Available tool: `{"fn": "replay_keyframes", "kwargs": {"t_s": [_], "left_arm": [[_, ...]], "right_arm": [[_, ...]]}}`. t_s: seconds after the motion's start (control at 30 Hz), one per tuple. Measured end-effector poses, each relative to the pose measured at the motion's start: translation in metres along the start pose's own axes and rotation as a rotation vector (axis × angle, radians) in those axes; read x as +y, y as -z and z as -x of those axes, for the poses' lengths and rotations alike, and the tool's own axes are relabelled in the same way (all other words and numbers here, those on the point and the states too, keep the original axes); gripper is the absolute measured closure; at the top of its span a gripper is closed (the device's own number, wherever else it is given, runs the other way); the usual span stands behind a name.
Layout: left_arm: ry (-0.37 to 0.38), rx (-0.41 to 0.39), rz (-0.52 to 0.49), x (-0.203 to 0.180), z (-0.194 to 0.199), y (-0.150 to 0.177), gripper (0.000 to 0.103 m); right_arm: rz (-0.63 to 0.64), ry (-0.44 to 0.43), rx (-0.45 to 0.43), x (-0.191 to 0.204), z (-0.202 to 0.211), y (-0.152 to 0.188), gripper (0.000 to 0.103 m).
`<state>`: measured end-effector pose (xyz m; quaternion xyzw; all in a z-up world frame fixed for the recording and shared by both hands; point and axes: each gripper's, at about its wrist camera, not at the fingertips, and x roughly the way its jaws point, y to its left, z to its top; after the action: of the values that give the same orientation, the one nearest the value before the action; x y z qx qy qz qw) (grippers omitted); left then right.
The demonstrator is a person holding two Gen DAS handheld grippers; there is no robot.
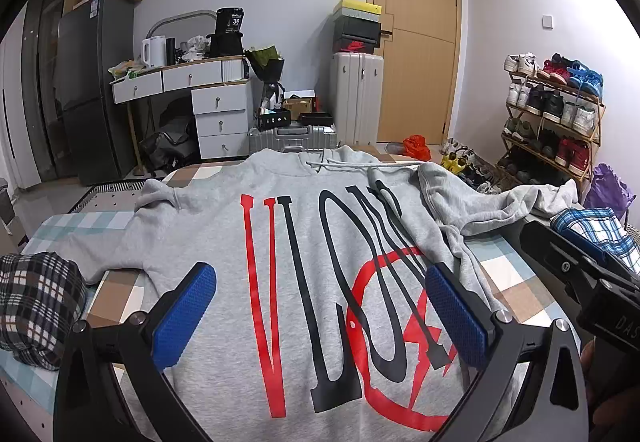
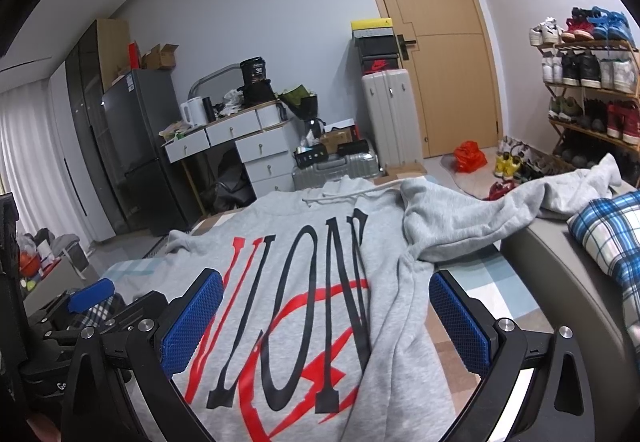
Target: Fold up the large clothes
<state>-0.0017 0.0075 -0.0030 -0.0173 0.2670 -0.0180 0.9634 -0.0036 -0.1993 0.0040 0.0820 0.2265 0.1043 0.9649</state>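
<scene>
The bed (image 1: 100,219), with its checked sheet, runs out ahead of both my tools and carries everything I am working on. Spread across it, directly under and beyond my fingers, is the grey hoodie (image 1: 224,226), printed side up, hood end away from me. It lies mostly flat, which I judge is the starting layout for folding. Its one sleeve (image 1: 160,193) stretches out past my left fingers, while the other sleeve (image 2: 480,217) is bunched and thrown off beyond my right fingers toward the bed's edge, so that side looks to need straightening or folding in first.

My left gripper (image 1: 320,306) hovers over the big lettering with its blue pads spread wide, nothing between them. My right gripper (image 2: 326,318) is likewise parted and empty, straddling the hoodie's right side seam where the cloth ridges up. I hold both low and forward, probably to reach a hem or sleeve next.

A plaid garment (image 1: 36,302) sits rolled outside my left fingers, and a blue plaid one (image 2: 608,238) outside my right; whether they are folded already I cannot tell.

Far ahead, the shoe rack (image 2: 588,93) holds rows of sneakers, and the white drawers (image 1: 218,115) are shut, contents unseen.
</scene>
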Motion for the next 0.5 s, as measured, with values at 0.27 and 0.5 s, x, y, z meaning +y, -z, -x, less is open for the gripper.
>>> {"fn": "replay_keyframes", "kwargs": {"t_s": [0.27,0.5], "left_arm": [[-0.005,-0.007,-0.003,-0.0003,0.0008,0.0008,0.001],[-0.008,-0.018,-0.008,-0.0030,0.0027,0.0004,0.001]], "right_arm": [[-0.019,0.000,0.004,-0.0009,0.0022,0.0005,0.000],[-0.021,-0.003,0.006,-0.0017,0.0019,-0.0006,0.000]]}}
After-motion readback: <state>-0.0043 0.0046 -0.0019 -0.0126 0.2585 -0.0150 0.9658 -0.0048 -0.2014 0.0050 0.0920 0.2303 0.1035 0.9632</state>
